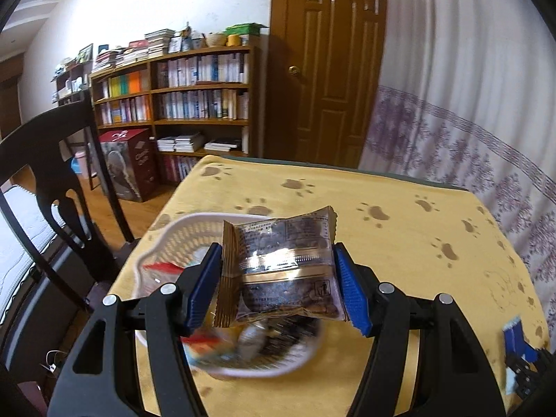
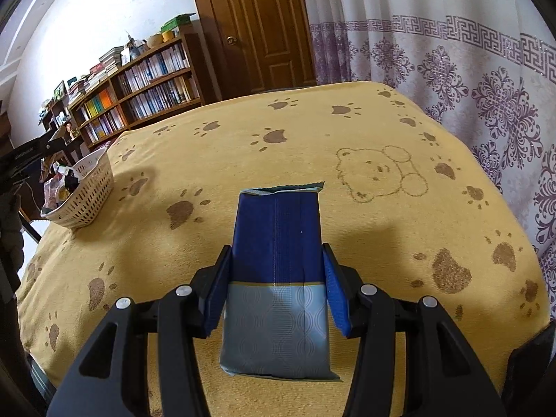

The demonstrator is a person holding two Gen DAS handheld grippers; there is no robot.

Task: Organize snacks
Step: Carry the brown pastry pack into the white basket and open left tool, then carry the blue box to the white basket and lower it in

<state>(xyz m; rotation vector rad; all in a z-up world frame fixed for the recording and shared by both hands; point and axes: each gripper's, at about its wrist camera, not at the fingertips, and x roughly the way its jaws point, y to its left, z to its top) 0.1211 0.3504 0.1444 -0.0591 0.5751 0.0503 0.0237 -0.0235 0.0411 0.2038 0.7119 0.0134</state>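
My left gripper [image 1: 278,253] is shut on a brown and gold snack packet [image 1: 285,260] with a clear window, held just above a white slotted basket [image 1: 163,239]. Several wrapped snacks [image 1: 222,347] lie blurred in the basket beneath it. In the right wrist view, my right gripper [image 2: 276,248] sits low on the table, its blue pads pressed against both sides of a blue and grey snack packet [image 2: 278,278] lying flat on the yellow cloth. That basket [image 2: 90,187] stands far to the left there. The right gripper [image 1: 521,351] shows at the lower right edge of the left wrist view.
A yellow paw-print cloth [image 2: 312,132] covers the table. A dark wooden chair [image 1: 59,180] stands at the table's left side by the basket. A patterned curtain [image 2: 486,87] hangs along the right edge, with a bookshelf [image 1: 194,93] and a door [image 1: 330,69] behind.
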